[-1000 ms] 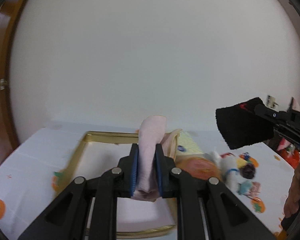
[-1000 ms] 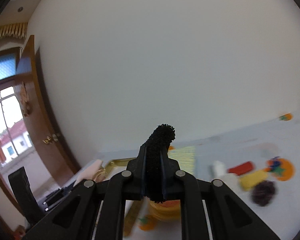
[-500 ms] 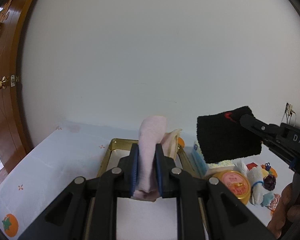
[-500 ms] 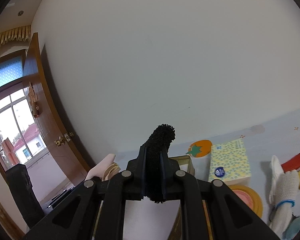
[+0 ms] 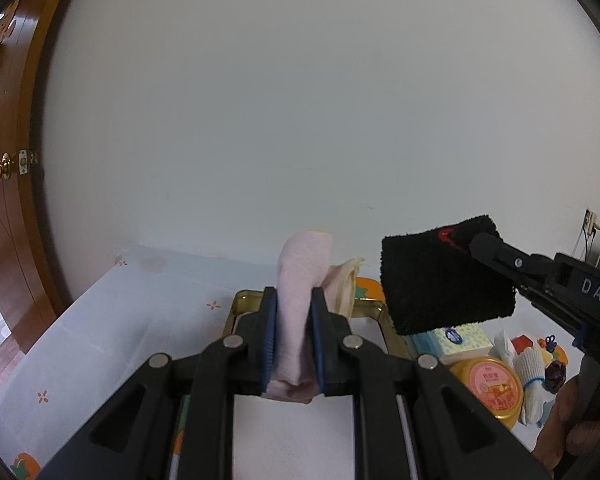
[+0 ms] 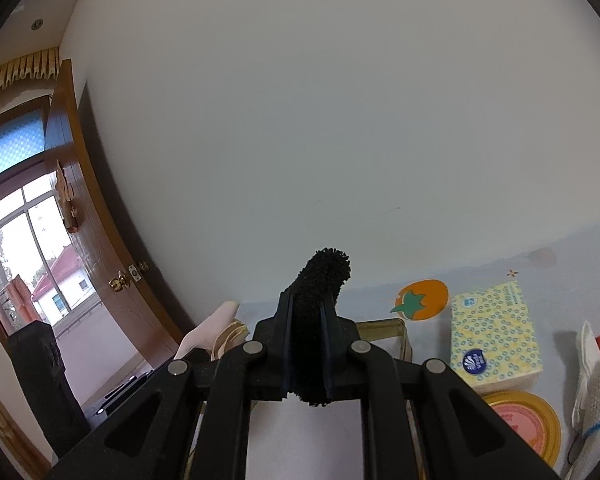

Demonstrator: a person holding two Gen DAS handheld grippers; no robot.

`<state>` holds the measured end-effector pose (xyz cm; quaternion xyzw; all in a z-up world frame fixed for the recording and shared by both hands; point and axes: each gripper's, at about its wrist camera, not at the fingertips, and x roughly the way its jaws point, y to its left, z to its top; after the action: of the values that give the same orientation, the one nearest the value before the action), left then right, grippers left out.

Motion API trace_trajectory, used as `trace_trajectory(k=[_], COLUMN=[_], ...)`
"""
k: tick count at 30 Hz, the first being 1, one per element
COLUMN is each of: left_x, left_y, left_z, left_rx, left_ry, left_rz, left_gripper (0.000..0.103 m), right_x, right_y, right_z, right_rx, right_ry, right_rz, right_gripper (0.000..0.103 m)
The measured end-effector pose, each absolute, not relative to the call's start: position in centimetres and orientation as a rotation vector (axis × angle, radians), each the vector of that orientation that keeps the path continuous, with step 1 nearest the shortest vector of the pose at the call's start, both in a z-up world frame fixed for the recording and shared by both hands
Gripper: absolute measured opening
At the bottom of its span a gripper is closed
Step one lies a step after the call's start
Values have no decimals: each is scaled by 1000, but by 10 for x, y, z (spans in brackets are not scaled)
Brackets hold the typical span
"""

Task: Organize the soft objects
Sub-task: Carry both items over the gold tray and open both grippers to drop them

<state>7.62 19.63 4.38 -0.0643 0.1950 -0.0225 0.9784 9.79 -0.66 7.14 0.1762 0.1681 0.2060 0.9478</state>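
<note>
Above a shallow gold-rimmed tray (image 5: 392,334), the left gripper (image 5: 294,344) stays clamped on a limp roll of pale pink cloth (image 5: 300,288), while the right gripper (image 6: 306,354) pinches a thick, fuzzy black wristband (image 6: 318,312) just beside it. Both should probably sink low over the tray before letting go, so the springy pieces land flat inside its rim.

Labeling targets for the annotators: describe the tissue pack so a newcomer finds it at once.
Start at the gold-rimmed tray on the tablecloth by the wall. Just to its right, in the right wrist view, the tissue pack lies flat, behind the round gold tin with the pink lid. It is the only boxy item there: pale yellow with small blue rings and a dark blue oval logo.
</note>
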Motion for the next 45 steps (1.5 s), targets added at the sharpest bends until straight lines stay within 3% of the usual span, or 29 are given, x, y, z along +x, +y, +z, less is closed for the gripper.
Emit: trace_trajectory(k=[10, 34, 37, 38, 39, 40, 41, 42, 45], left_x=[103, 203, 206, 208, 208, 200, 196, 190, 175], left_y=[191, 159, 159, 160, 160, 163, 163, 162, 165], left_z=[38, 3, 1, 1, 2, 4, 8, 14, 27], left_rx=[-102, 41, 50, 55, 62, 68, 75, 83, 73], left_ry=[480, 811, 827, 828, 825, 814, 792, 754, 667], left_rz=[-33, 101, 113, 120, 129, 141, 158, 180, 198], left_gripper=[14, 14, 21, 35, 48, 76, 94, 98, 102], right_x=[116, 211, 212, 213, 213, 213, 211, 208, 191], right_y=[-7, 6, 6, 6, 5, 4, 1, -2, -12], right_z=[68, 1, 3, 3, 4, 5, 6, 8, 19], right_rx=[376, 489, 476, 470, 472, 483, 500, 520, 538], right_ry=[365, 736, 742, 745, 748, 759, 762, 749, 693], right_rz=[407, 416, 407, 406, 413, 419, 421, 417, 414], right_gripper=[14, 14, 17, 18, 32, 60, 74, 84, 84])
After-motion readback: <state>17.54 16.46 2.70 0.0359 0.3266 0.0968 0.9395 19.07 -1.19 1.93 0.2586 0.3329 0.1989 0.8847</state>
